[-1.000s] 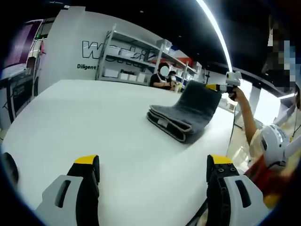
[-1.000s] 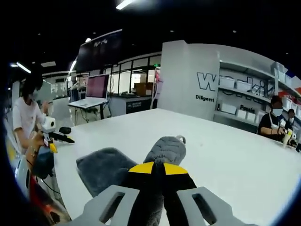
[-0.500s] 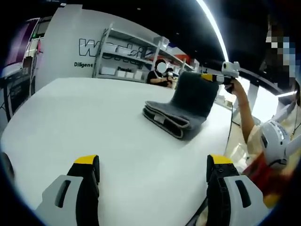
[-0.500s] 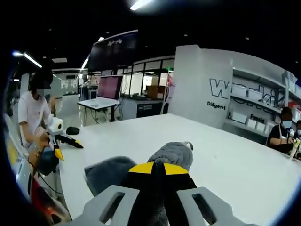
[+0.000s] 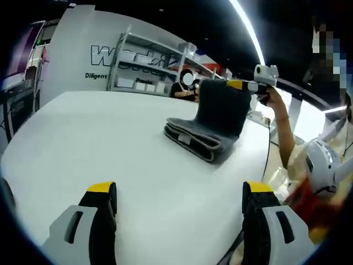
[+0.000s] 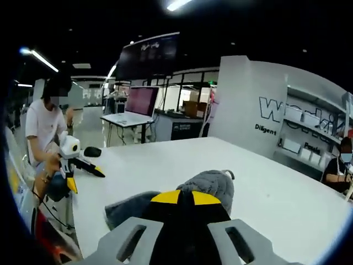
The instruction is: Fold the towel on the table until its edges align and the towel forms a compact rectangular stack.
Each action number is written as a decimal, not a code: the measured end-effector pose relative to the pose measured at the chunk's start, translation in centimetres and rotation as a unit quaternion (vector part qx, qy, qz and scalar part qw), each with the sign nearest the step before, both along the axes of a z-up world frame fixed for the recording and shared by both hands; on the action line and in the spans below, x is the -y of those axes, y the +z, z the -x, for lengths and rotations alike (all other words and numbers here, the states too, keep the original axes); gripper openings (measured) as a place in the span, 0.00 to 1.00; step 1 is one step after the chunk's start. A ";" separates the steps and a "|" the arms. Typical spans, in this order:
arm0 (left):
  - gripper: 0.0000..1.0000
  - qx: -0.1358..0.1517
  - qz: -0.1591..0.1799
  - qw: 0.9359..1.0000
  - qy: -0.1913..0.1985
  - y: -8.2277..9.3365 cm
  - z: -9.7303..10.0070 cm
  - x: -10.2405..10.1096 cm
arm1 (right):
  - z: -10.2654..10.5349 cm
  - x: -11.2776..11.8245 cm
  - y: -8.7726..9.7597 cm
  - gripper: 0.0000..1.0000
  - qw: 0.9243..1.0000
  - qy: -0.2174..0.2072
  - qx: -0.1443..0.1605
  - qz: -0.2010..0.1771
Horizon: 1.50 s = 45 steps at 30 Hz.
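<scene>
A grey towel (image 5: 194,138) lies part-folded on the white table (image 5: 99,132), past the middle toward its right edge. One flap (image 5: 223,110) stands nearly upright above the folded layers. My right gripper (image 5: 242,85) holds that flap's top edge, with a person's arm behind it. In the right gripper view its yellow-tipped jaws are shut (image 6: 185,197) on the towel (image 6: 212,183), which bunches just beyond them. My left gripper (image 5: 179,190) hovers low over the near table, open and holding nothing, well short of the towel. It also appears as the left gripper (image 6: 77,161) in a person's hand.
The table edge (image 5: 259,165) drops off just right of the towel. A person (image 6: 47,130) stands at the table's side. Shelving (image 5: 149,66) and a seated person (image 5: 186,88) are behind the table. A laptop (image 6: 135,107) rests on a far desk.
The right gripper has lifted the towel flap from a slope to nearly upright and carried it over the folded layers. The left gripper has stayed open and low.
</scene>
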<state>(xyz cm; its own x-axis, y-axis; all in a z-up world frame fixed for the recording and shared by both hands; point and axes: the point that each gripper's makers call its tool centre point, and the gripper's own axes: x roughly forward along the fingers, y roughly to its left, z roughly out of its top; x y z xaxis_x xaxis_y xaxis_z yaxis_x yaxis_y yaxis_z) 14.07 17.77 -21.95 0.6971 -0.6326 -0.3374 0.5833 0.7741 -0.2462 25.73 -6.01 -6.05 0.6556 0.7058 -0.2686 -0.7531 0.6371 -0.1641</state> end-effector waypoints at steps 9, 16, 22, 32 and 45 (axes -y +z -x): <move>0.93 0.007 -0.003 1.000 -0.003 0.3 0.1 0.0 | 0.3 -3.4 -1.4 0.02 0.999 0.025 -0.002 0.020; 0.93 0.012 -0.004 1.000 -0.010 0.6 0.2 0.4 | 0.7 -6.8 -4.3 0.02 0.998 0.053 -0.027 0.025; 0.93 0.028 -0.010 0.999 -0.018 1.4 0.3 0.8 | 1.2 -9.4 -7.1 0.02 0.995 0.076 -0.055 0.032; 0.93 0.032 -0.014 0.999 -0.023 1.5 0.3 1.1 | 1.8 -12.6 -10.9 0.03 0.990 0.098 -0.092 0.040; 0.93 0.033 -0.011 0.999 -0.022 1.9 0.3 1.4 | 3.7 -12.6 -10.0 0.31 0.989 0.126 -0.069 0.019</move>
<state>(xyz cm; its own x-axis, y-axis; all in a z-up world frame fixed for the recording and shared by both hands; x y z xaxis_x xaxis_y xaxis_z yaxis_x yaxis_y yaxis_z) 13.78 16.36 -20.02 0.6899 -0.6562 -0.3057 0.6319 0.7519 -0.1881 21.99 6.62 -16.08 0.4149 0.8305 -0.3718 -0.9045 0.4209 -0.0691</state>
